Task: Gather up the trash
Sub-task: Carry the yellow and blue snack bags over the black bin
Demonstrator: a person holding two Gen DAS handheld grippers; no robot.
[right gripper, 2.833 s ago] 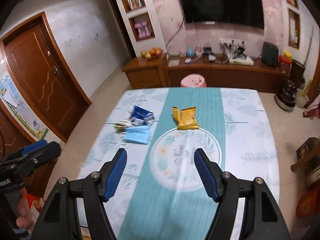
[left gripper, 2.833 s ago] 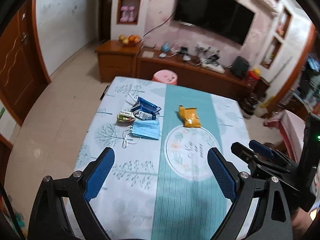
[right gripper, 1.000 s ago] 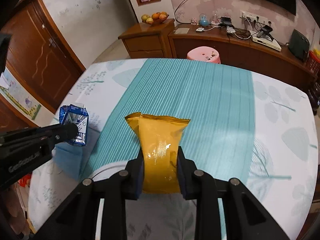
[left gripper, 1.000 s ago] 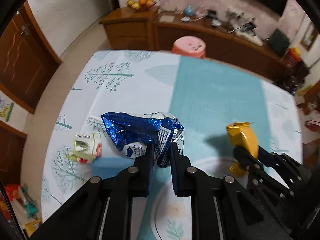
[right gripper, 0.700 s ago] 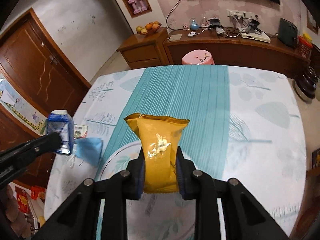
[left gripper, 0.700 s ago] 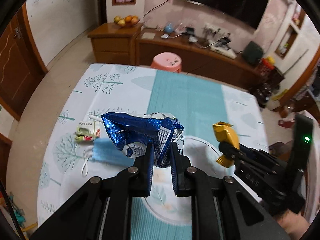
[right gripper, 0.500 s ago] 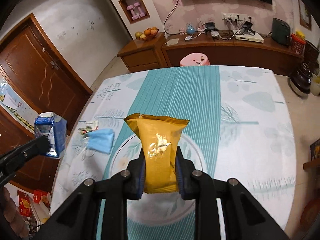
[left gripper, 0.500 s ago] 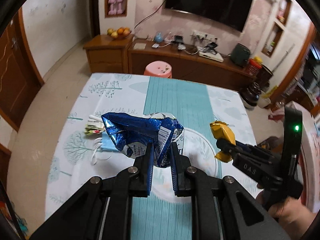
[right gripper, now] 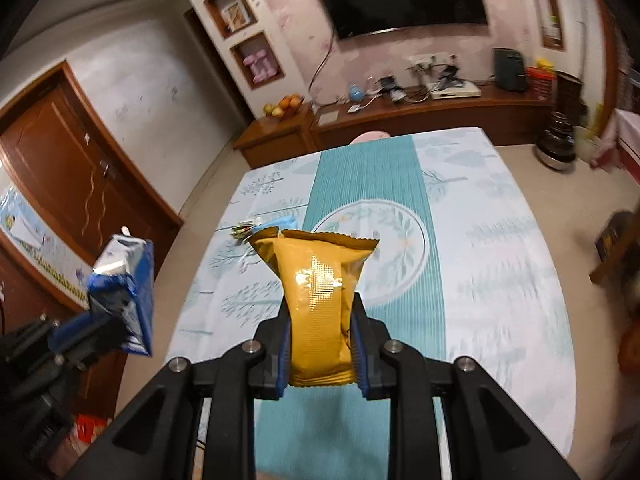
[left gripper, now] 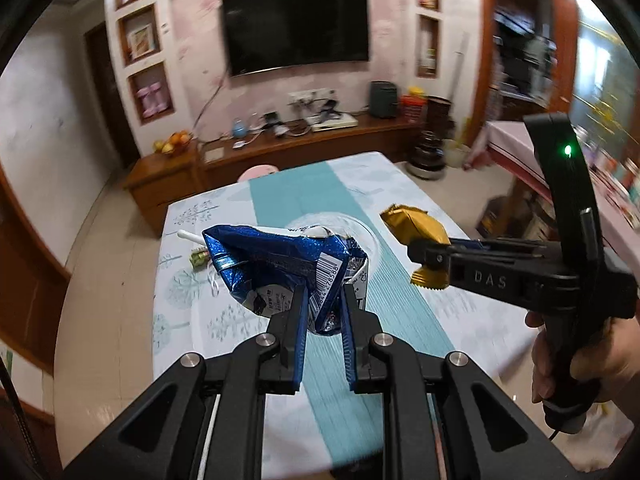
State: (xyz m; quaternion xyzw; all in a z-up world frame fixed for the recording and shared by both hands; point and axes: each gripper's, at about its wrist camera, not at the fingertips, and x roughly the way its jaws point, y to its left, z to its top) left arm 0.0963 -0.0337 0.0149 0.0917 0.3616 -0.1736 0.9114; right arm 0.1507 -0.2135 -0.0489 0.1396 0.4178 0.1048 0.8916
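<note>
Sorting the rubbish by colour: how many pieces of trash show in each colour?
Blue: 2, the blue carton and the blue face mask
Yellow: 1, the yellow snack packet
Green and white: 1, the small wrapper
Total: 4

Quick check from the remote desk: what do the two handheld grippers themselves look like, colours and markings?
Both are black plastic with silver screws and blue finger pads. The right gripper, seen from the left wrist, has white "DAS" lettering, an upright black handle with a green light, and a thin cable below the hand. No sleeve shows.
</note>
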